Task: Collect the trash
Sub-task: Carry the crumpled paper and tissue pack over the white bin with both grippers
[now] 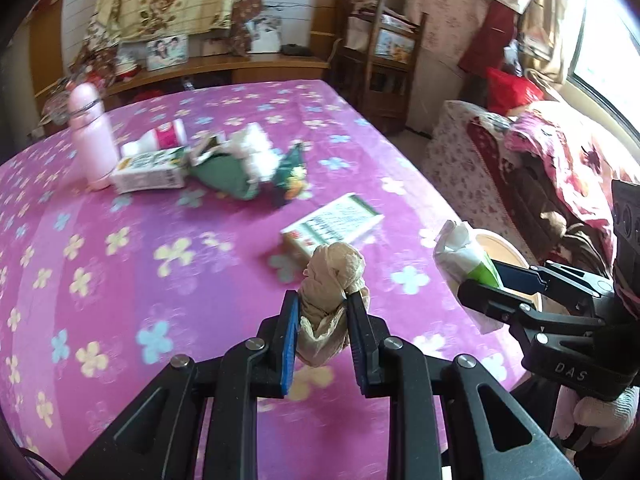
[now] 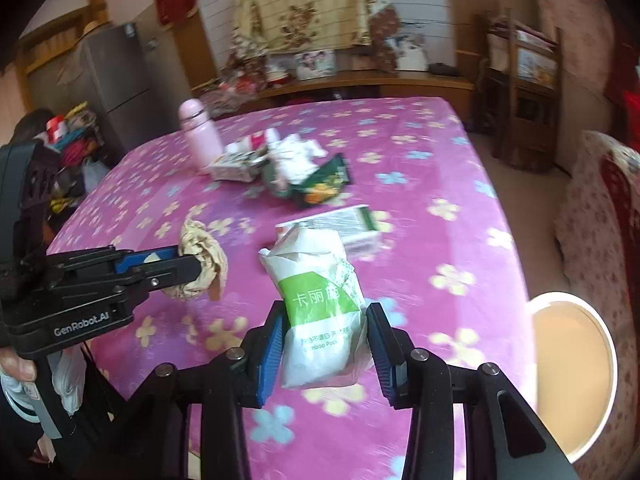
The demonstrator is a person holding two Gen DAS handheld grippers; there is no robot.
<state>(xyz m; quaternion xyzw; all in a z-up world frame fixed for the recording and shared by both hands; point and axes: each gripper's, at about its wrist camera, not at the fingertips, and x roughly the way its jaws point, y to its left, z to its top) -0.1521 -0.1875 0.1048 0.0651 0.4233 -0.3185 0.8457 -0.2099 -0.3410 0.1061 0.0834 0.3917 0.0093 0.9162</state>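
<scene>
Tissue pack [image 2: 324, 320] between tool [image 2: 325, 346] fingers

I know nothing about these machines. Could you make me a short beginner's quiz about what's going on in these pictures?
1. True or false: the left tongs are shut on a crumpled brown paper wad.
2. What do the right tongs hold? A) the pink bottle B) a green-and-white tissue pack C) the white carton
3. Fill in: beside the purple flowered table, on the right, stands a round white ____.

Key: 1 true; 2 B; 3 bin, presumably for the trash, though its contents aren't clear.
</scene>
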